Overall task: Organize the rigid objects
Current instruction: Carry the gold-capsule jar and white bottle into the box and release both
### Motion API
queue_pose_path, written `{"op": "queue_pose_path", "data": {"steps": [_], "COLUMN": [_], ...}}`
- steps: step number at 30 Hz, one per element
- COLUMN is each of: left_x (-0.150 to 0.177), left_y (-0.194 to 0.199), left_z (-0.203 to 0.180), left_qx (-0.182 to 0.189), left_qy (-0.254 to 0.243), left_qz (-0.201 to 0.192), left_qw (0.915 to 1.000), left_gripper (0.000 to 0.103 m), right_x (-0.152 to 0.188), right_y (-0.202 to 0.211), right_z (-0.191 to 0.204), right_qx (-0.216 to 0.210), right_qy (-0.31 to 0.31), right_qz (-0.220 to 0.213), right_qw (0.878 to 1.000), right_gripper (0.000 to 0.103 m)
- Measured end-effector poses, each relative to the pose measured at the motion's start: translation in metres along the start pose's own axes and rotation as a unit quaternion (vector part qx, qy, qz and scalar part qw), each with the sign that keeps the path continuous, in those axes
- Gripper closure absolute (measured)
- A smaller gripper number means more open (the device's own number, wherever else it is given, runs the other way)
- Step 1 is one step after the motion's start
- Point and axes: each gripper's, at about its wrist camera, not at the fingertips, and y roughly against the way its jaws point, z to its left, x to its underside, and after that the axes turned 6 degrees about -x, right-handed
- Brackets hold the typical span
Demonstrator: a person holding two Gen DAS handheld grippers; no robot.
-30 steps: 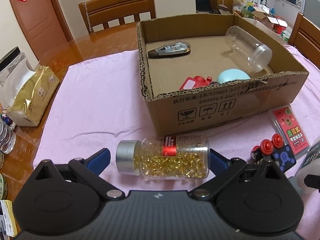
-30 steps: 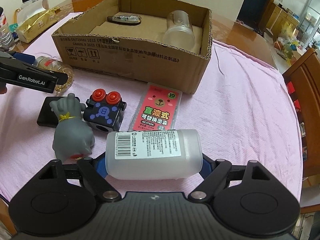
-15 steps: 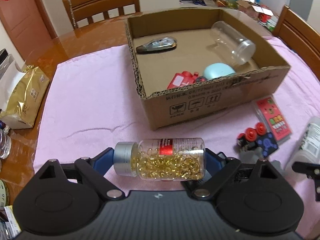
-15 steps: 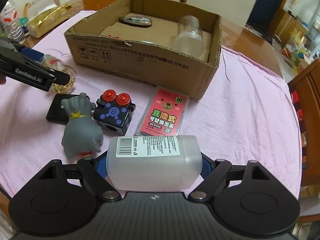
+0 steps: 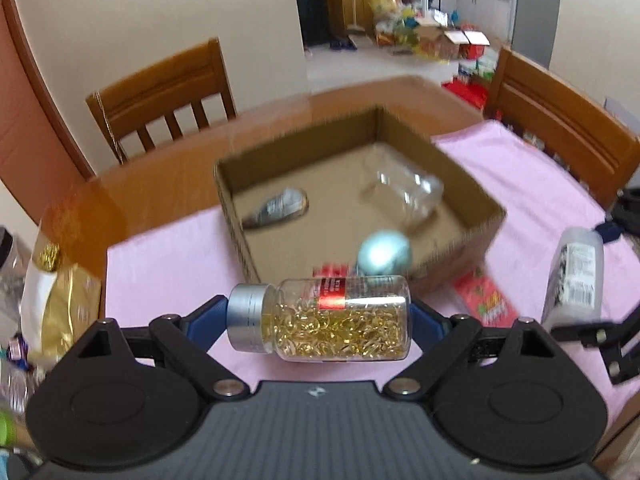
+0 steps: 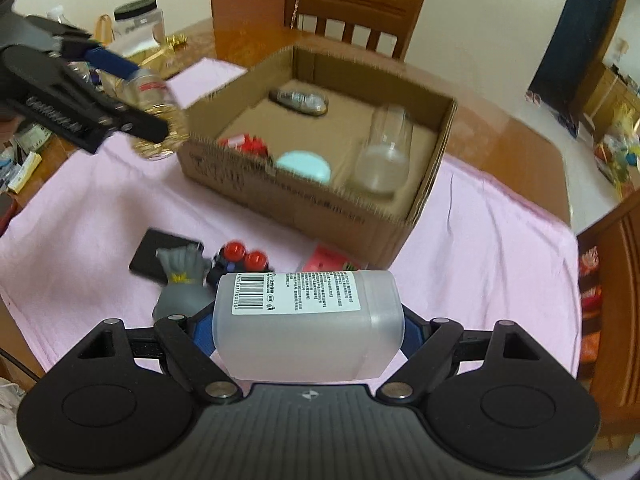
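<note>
Above the pink cloth (image 6: 100, 216), both bottles gripped, box rim (image 6: 304, 196) just ahead

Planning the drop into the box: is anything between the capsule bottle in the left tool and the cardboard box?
Nothing visible blocks it. The capsule bottle, gripped in the left tool, is off the cloth, and only bare pink cloth lies before the cardboard box. The box's near wall is the one thing to clear.

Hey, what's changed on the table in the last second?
Both tongs lifted their loads off the pink cloth: the left tongs raised the capsule jar, the right tongs the white bottle, both toward the box. The box contents and the toys on the cloth stayed put.
</note>
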Motion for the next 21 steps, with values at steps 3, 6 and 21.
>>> {"op": "queue_pose_path", "data": {"steps": [3,6,21], "left_x": [-0.018,-0.033,-0.050], "left_y": [-0.012,-0.030,-0.063], "left_z": [0.000,0.001,0.005], "left_qx": [0.000,-0.001,-0.041], "left_qy": [0.007,0.018,0.055], "left_qz": [-0.011,-0.014,-0.044], "left_qw": [0.9999,0.9997,0.9967], "left_gripper": [0.011,0.011,0.005], "right_x": [-0.011,-0.020,-0.044], "right_y": [0.007,0.013,0.015], "right_z": [-0.004,-0.009,-0.018], "right_qx": [0.006,0.010,0.027], "right_qy": [0.010,0.017,0.040], "right_qz": [-0.013,-0.023,-0.042], "right_qw": [1.000,1.000,0.998], "right_gripper": [0.016,0.016,0.016]}}
